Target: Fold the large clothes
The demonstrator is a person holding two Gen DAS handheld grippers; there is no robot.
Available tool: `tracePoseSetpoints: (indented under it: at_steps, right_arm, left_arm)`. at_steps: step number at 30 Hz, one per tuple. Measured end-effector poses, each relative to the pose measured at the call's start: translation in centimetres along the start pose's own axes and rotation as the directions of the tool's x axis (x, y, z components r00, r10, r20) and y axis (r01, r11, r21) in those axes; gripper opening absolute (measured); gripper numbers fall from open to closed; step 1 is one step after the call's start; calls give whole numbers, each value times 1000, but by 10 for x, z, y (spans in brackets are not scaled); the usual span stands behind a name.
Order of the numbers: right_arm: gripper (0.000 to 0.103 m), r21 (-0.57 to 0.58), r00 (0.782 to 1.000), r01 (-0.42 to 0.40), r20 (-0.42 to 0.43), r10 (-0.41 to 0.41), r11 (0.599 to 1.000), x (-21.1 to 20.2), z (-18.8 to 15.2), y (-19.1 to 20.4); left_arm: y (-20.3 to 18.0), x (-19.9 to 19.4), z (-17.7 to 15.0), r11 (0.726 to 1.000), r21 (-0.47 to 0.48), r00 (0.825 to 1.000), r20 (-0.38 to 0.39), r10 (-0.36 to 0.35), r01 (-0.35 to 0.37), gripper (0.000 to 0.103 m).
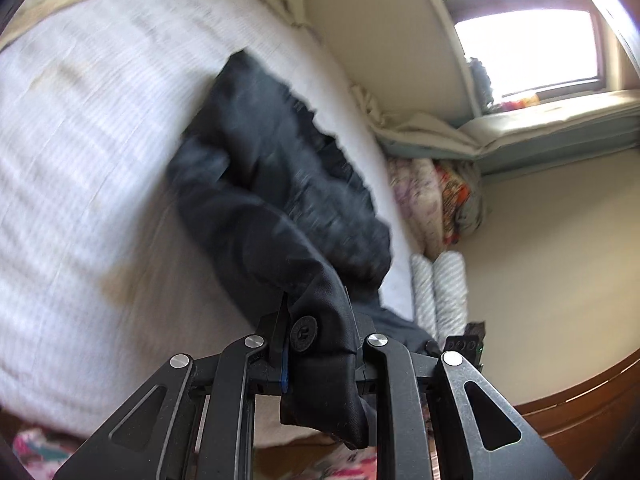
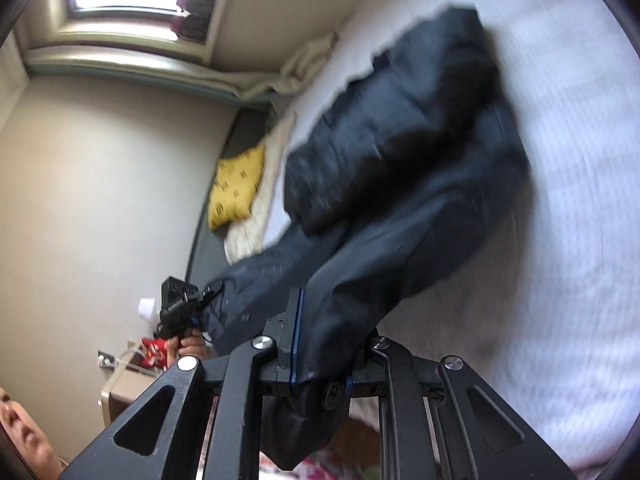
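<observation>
Dark navy woven cloth, a large garment (image 1: 280, 184) with a button near one edge, lies partly heaped on the white ribbed bedspread (image 1: 80, 160) and partly lifted off it. Both tongs are closed on it: the left tongs (image 1: 320, 344) pinch a bunched edge beside the button, and the right tongs (image 2: 320, 356) clamp another edge, with a tail of fabric hanging down below the jaws in each wrist view.

Risk, as I judge it: each grip takes a wad and not a flat hem, so a hard pull could let the slippery weave slide out of one pair, dropping that side and spoiling the fold line. The heap on the bed is still doubled over itself; if the two pairs are drawn apart unevenly, the cloth may twist instead of spreading flat. The garment also lies close to the bed's edge, so loose fabric could drag off onto the floor. Blur in both views makes the exact layering hard to read.

From the left wrist come the button, the window (image 1: 528, 52), rolled grey-striped cloths (image 1: 440, 292) beside the bed, and a patterned bundle under the sill. Only the right wrist shows the other device from outside, gripped in the person's left hand (image 2: 192, 346), together with a yellow printed cushion (image 2: 236, 188) by the wall and the garment stretched between the two pairs.
</observation>
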State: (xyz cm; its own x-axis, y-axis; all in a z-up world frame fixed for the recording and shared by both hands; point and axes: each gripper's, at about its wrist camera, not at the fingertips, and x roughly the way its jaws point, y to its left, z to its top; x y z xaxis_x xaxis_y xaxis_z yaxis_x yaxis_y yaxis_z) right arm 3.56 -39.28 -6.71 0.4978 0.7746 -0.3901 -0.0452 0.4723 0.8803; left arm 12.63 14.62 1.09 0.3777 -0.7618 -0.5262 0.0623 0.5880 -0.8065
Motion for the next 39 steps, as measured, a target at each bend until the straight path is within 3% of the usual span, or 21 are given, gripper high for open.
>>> tracePoseSetpoints:
  at_steps: [6, 15, 18, 23, 28, 33, 39]
  right_arm:
    - [11, -18, 994, 5, 105, -3, 1000, 8, 68, 20]
    - [12, -7, 983, 57, 173, -55, 998, 50, 154, 10]
    - [12, 16, 982, 77, 173, -79, 997, 67, 172, -4]
    - [16, 51, 977, 110, 177, -118, 993, 85, 190, -29]
    - [28, 119, 974, 123, 176, -143, 985, 100, 202, -58]
    - [57, 163, 967, 69, 230, -106, 984, 88, 210, -70]
    - [59, 172, 954, 95, 266, -139, 980, 74, 214, -72]
  left_arm:
    - [-27, 24, 61, 1000, 2, 997, 74, -17, 17, 22]
    - [-8, 90, 133, 997, -67, 991, 124, 45, -37, 24]
    - [2, 107, 145, 996, -83, 990, 132, 52, -41, 31]
    - [14, 128, 161, 994, -95, 987, 144, 71, -57, 54]
    - [18, 140, 172, 991, -108, 980, 176, 97, -78, 82]
    - [16, 139, 178, 989, -100, 969, 208, 131, -112, 86]
    - [21, 126, 176, 981, -114, 960, 215, 180, -158, 87]
